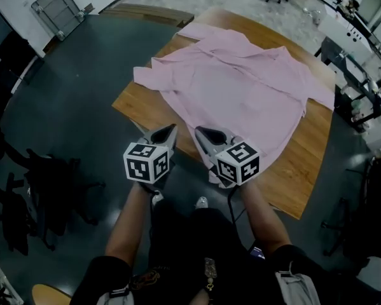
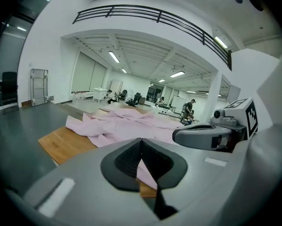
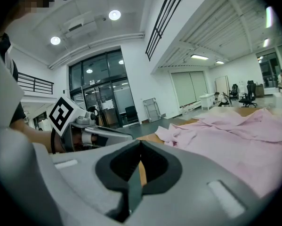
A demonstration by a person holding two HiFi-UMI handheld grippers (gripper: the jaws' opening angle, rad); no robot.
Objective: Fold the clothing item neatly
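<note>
A pink shirt (image 1: pixel 241 88) lies spread flat over the wooden table (image 1: pixel 304 164), its collar at the far end and its hem toward me. My left gripper (image 1: pixel 172 128) hovers at the table's near edge just off the hem, jaws shut with nothing in them. Beside it, my right gripper (image 1: pixel 199 131) hangs over the hem's near corner, also shut and empty. In the left gripper view the shut jaws (image 2: pixel 141 141) point at the shirt (image 2: pixel 126 125), with the right gripper (image 2: pixel 202 135) alongside. In the right gripper view the shirt (image 3: pixel 239 131) lies ahead of the shut jaws (image 3: pixel 140 144).
Dark floor surrounds the table. Black chairs (image 1: pixel 31 189) stand at the left. Desks with equipment (image 1: pixel 359 75) line the right side. A metal rack (image 1: pixel 56 6) leans at the far left wall. A person's legs and shoes (image 1: pixel 201 202) are below the grippers.
</note>
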